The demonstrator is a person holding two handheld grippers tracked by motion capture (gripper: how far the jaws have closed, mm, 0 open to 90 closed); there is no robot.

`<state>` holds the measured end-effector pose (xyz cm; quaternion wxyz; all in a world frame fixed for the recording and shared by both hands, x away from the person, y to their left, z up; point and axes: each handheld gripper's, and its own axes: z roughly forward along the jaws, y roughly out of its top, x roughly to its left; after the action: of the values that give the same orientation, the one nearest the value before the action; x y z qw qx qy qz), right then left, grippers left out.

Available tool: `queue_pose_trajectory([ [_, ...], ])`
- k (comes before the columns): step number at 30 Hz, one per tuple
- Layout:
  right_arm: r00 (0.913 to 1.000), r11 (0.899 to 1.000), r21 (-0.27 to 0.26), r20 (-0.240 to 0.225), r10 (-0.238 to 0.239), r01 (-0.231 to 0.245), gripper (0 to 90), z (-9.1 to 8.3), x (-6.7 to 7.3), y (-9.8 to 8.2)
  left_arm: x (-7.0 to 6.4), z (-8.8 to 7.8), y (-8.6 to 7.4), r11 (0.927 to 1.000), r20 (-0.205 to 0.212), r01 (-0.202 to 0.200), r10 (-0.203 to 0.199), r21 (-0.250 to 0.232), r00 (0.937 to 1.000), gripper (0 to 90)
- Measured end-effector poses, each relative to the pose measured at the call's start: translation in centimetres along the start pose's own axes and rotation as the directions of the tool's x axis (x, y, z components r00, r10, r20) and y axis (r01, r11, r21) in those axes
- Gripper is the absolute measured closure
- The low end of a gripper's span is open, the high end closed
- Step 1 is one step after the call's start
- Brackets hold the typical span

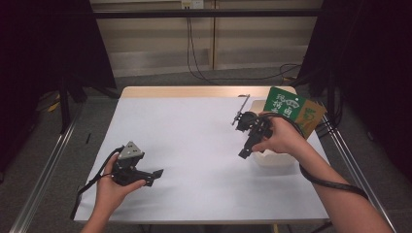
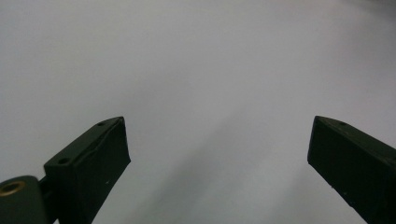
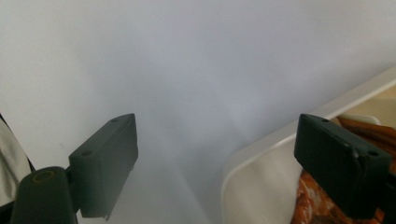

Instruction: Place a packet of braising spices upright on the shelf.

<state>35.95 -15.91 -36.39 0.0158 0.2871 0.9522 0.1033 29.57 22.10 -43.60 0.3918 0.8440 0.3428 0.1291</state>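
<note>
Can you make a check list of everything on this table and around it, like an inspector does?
Surface: white table, bare in the middle.
Job's things: white tray under the right tongs, something orange-brown inside; green and brown packet behind it.
Clutter: nothing seen.
Grippers: left tongs open over bare table; right tongs open, holding nothing.
Cables: black cable along the right forearm; wires on the back wall.
Surroundings: grey floor, dark curtains.

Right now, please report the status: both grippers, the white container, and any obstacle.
Left gripper open, empty, low over the table. Right gripper open at the white container rim, something brown inside. Green packet stands behind the container.
</note>
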Motion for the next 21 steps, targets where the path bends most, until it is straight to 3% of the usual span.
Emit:
queue_pose_trajectory([
  [11,0.9994,0.999,0.003,-0.001,-0.034,0.034,13.1,1.7,0.7,-0.1,0.0,0.0,0.0,1.0000,0.000,0.000,0.000,0.003,1.0000,5.2],
  [21,0.9993,0.999,0.003,-0.011,-0.036,0.037,13.1,3.3,1.4,-0.7,0.0,0.1,0.0,1.0000,0.002,-0.004,0.004,0.008,1.0000,5.2],
])
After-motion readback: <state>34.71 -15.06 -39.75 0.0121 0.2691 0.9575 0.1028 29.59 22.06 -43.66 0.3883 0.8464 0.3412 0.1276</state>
